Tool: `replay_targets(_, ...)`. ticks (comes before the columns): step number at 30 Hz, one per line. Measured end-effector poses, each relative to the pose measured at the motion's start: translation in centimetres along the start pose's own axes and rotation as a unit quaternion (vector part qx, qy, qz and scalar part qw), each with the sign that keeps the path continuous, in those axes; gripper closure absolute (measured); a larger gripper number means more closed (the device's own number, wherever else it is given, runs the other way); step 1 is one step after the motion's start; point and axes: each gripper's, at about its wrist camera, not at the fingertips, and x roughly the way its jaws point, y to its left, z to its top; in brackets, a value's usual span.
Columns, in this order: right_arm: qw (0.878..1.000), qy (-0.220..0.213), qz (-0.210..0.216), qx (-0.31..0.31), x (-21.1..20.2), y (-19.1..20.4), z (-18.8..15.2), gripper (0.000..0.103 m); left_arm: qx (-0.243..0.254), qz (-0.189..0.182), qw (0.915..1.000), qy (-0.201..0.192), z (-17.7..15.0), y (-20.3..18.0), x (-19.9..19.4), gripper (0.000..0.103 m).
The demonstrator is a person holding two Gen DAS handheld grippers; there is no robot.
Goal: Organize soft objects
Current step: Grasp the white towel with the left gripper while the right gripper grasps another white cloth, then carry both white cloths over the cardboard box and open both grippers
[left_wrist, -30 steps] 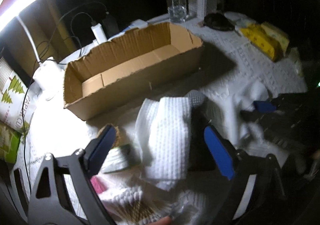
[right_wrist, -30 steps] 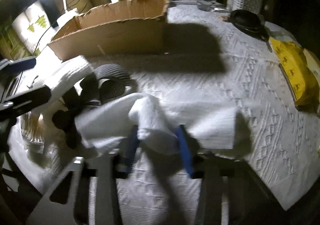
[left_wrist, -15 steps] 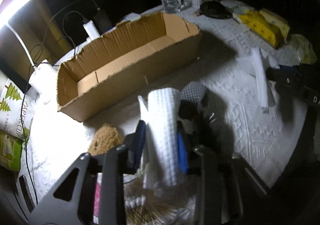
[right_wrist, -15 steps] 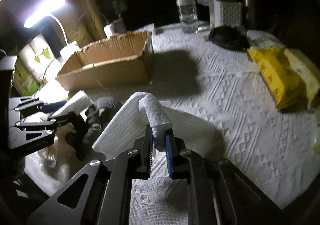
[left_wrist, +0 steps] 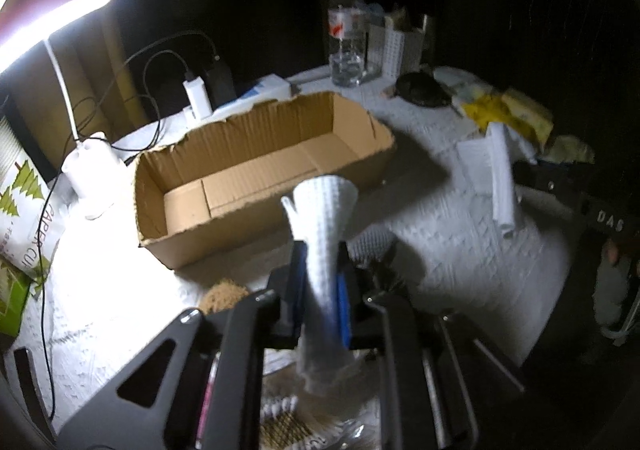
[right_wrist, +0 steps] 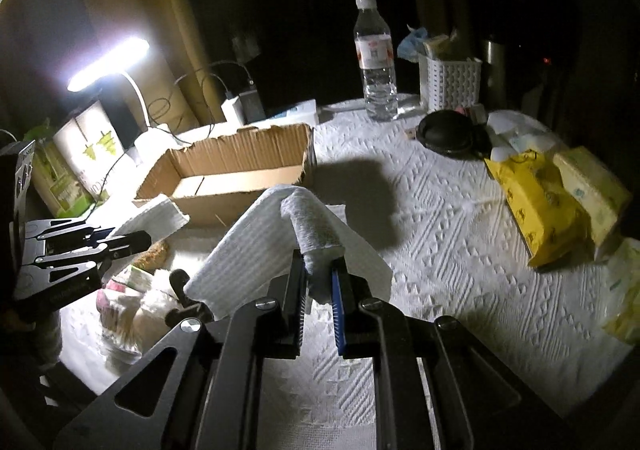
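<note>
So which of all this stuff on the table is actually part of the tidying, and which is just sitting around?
Part of the job:
- left gripper, shut on a white cloth
- right gripper, shut on a second white cloth
- cardboard box, open
- brown sponge, probably

Just lying about:
- water bottle
- yellow packet
- white basket
- desk lamp

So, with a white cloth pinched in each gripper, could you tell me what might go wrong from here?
1. The right gripper holds its cloth by a bunched fold; the loose part could slip out or drag.
2. The left gripper's cloth might catch the cardboard box's ragged rim.
3. Glare and dark shadow make distances harder to judge.
</note>
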Motion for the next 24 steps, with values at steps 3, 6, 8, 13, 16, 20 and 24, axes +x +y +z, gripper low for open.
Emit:
replay_targets(3, 1.000, -0.006, 0.001, -0.002, -0.2, 0.3, 0.6, 0.090, -0.012, -0.017, 0.9997, -0.012, 0.6, 0.7, -0.6, 0.090)
replay_targets(6, 1.000, -0.010, 0.001, -0.009, -0.2, 0.8, 1.3, 0.090, -0.024, -0.039, 0.9983, -0.035, 1.3, 1.5, -1.4, 0.090)
replay_targets(8, 1.000, -0.015, 0.004, -0.015, -0.2, 1.1, 1.8, 0.090, -0.033, -0.052, 0.9970, -0.047, 2.0, 2.1, -1.8, 0.090)
replay_targets(13, 0.999, -0.027, 0.018, -0.029, 0.0, 2.1, 3.3, 0.090, -0.048, -0.069, 0.9938, -0.072, 3.6, 3.1, -2.4, 0.090)
replay_targets(16, 0.999, -0.028, 0.022, -0.036, 0.4, 2.7, 4.2, 0.090, -0.057, -0.072, 0.9925, -0.081, 4.3, 3.7, -2.5, 0.090)
replay_targets(20, 0.998, -0.028, 0.029, -0.046, 1.3, 3.5, 5.4, 0.090, -0.069, -0.078, 0.9906, -0.089, 5.2, 4.5, -2.3, 0.090)
replay_targets(24, 0.998, -0.028, 0.041, -0.050, 2.2, 4.1, 6.6, 0.090, -0.069, -0.080, 0.9897, -0.096, 5.9, 5.0, -2.0, 0.090)
